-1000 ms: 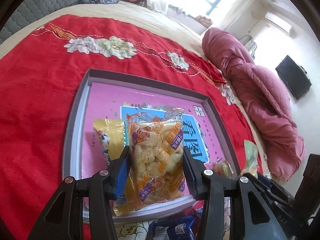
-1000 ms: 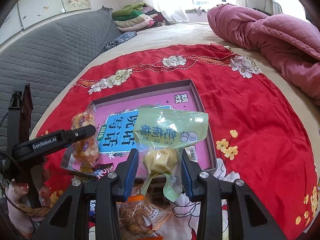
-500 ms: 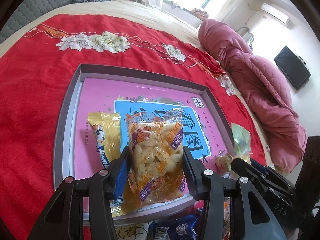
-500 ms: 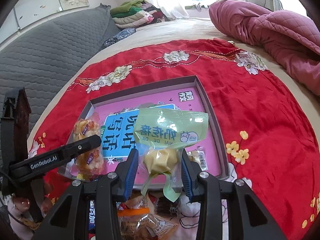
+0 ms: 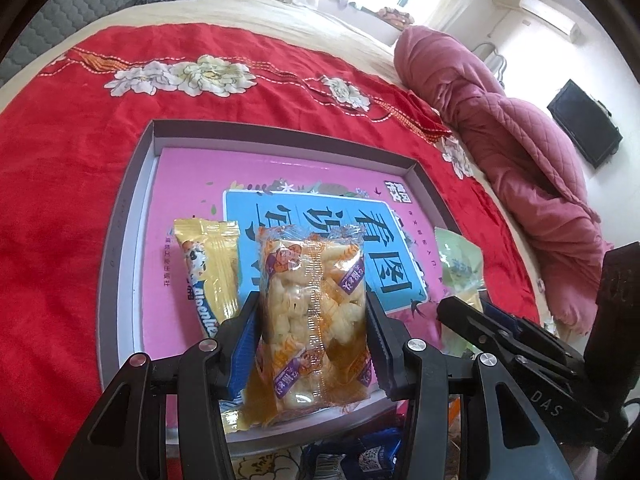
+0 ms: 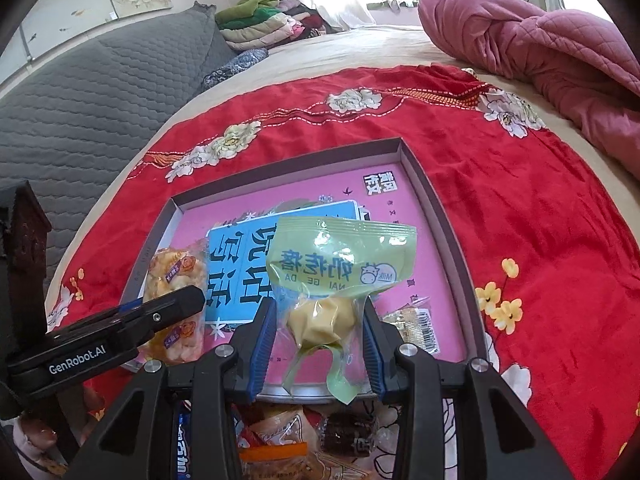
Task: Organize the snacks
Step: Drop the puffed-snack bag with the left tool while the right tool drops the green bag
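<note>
My left gripper [image 5: 312, 328] is shut on a clear orange puffed-snack packet [image 5: 312, 312] and holds it over the near left part of the shallow grey box [image 5: 120, 216] with a pink and blue floor. A yellow Alpenliebe packet [image 5: 210, 268] lies in the box to its left. My right gripper [image 6: 320, 332] is shut on a green milk-snack packet [image 6: 340, 268] above the box's near edge [image 6: 448, 236]. A small clear packet [image 6: 416, 320] lies in the box at the near right. Each gripper shows in the other's view, the left [image 6: 120, 328] and the right [image 5: 520, 344].
The box sits on a red flowered cloth [image 5: 60, 208] spread on a bed. Several loose snacks [image 6: 280, 440] lie on the cloth at the near edge, below the grippers. A pink quilt [image 6: 540, 48] is heaped at the far right, a grey headboard [image 6: 100, 92] at the left.
Both grippers have moved forward over the box with their packets still held. The box now looks nearer and larger in both views.
</note>
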The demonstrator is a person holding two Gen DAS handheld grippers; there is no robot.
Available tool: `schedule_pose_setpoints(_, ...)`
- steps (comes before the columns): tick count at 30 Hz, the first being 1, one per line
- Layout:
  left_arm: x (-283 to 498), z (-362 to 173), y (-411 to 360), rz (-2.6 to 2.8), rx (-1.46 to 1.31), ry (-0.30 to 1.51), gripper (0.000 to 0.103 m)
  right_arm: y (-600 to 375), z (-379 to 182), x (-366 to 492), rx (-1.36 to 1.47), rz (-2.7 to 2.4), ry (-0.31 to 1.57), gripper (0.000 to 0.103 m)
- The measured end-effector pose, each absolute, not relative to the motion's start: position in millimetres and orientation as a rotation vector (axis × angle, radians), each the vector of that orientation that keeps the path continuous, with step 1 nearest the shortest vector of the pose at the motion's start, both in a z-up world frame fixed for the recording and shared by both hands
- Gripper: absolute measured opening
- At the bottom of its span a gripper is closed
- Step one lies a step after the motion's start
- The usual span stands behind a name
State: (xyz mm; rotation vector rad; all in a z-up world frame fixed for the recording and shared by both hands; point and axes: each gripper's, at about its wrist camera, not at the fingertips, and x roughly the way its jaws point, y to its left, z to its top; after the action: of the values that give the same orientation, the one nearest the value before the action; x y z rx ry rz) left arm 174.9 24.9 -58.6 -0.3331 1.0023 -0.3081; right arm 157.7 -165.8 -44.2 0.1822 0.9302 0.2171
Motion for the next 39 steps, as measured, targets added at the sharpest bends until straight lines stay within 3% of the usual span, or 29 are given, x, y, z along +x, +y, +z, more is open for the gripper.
schedule_pose_setpoints(39, 177, -61, 16, -0.324, -0.286, 1.046, 0.051, -153, -59, 156, 0.097, 0.194, 1.007, 0.042)
